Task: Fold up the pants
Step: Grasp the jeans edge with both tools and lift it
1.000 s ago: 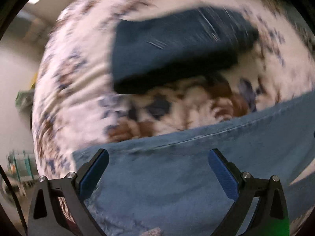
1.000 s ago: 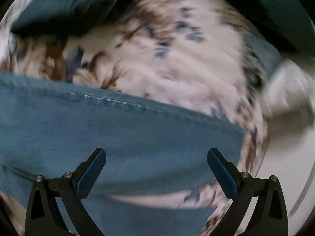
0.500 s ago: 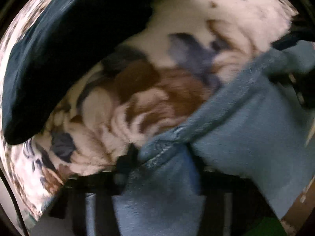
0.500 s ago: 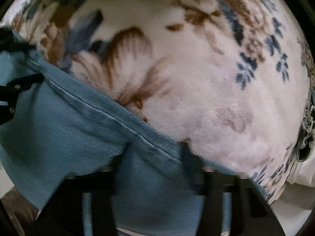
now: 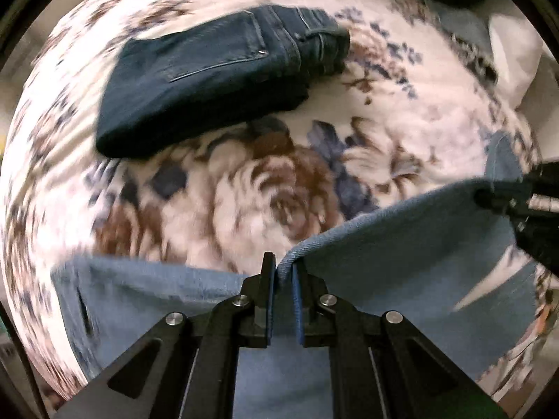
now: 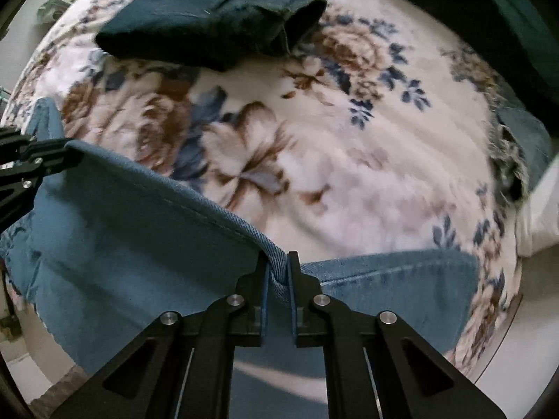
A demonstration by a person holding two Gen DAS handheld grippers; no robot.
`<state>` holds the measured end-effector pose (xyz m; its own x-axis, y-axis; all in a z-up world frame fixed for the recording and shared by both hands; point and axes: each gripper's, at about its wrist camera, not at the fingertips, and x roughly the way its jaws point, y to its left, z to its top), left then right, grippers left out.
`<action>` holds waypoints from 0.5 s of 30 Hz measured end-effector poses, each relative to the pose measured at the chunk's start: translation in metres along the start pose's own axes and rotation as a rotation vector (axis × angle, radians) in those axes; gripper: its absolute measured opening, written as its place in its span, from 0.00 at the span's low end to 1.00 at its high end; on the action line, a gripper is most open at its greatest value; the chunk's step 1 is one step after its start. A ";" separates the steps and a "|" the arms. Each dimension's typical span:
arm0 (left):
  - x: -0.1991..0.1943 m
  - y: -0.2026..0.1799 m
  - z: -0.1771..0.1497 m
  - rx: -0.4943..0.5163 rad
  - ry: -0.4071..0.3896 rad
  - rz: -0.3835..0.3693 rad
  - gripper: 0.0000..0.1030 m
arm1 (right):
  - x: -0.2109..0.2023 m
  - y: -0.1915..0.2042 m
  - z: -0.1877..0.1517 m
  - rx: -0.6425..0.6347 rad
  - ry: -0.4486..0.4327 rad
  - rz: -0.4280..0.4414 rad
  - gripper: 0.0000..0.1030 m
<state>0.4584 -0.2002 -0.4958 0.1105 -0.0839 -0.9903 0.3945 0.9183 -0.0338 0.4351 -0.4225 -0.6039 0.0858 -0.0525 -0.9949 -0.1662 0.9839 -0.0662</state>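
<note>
Light blue jeans (image 5: 401,244) lie near the front of a floral blanket (image 5: 265,181). My left gripper (image 5: 281,272) is shut on their upper edge and holds it lifted off the blanket. My right gripper (image 6: 277,265) is shut on the same edge of the jeans (image 6: 132,216) further along. The fabric hangs taut between the two grippers. The right gripper shows at the right edge of the left wrist view (image 5: 524,199). The left gripper shows at the left edge of the right wrist view (image 6: 31,160).
A folded pair of dark blue jeans (image 5: 216,70) lies on the blanket behind; it also shows in the right wrist view (image 6: 209,17). A white pillow (image 5: 513,56) sits at the far right. More denim (image 6: 524,139) lies at the blanket's right edge.
Both grippers were open above the light jeans, then closed on the edge. They have since lifted it up off the blanket, and the view has pulled back.
</note>
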 end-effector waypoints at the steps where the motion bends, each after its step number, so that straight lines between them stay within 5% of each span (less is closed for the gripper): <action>1: -0.002 0.004 -0.013 -0.023 -0.009 -0.002 0.07 | -0.007 0.010 -0.010 0.012 -0.011 0.006 0.09; 8: -0.021 0.020 -0.129 -0.258 0.015 -0.086 0.06 | -0.045 0.096 -0.113 0.079 -0.046 0.000 0.08; 15: 0.029 0.010 -0.231 -0.332 0.149 -0.134 0.05 | 0.000 0.144 -0.217 0.115 0.083 -0.039 0.08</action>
<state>0.2552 -0.1044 -0.5558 -0.0651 -0.1775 -0.9820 0.0769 0.9802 -0.1823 0.1982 -0.3181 -0.6301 0.0073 -0.1005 -0.9949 -0.0503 0.9936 -0.1008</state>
